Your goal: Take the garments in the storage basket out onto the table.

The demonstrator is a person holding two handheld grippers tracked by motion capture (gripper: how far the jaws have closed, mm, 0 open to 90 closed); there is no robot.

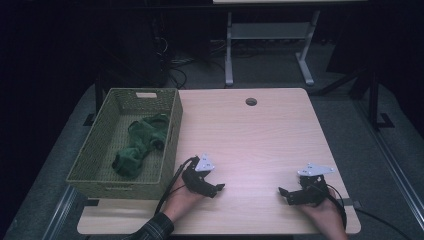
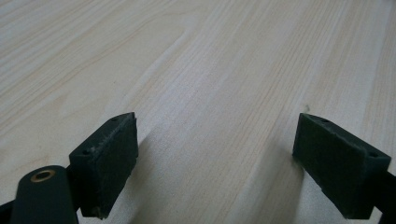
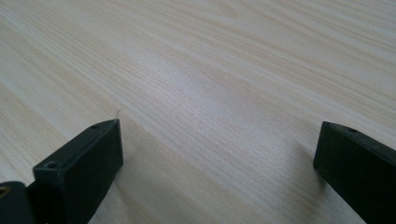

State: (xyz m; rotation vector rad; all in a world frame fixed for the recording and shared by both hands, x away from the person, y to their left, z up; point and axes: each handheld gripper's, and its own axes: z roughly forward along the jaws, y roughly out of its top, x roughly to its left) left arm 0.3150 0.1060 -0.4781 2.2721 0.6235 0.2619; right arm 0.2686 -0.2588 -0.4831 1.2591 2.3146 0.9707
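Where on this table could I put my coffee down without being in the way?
The bare table between the basket and the right edge is free. The near edge is crowded by the left gripper and right gripper; the basket holds a green cloth.

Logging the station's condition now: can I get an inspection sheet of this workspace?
Surface: pale wood table, bare apart from the basket; round hole near far edge.
Job's things: green cloth bunched inside woven basket at table's left.
Clutter: nothing seen.
Grippers: left gripper and right gripper low over the near edge, both open, nothing between the jaws.
Cables: one trails from each gripper.
Surroundings: dark room, desk legs behind.
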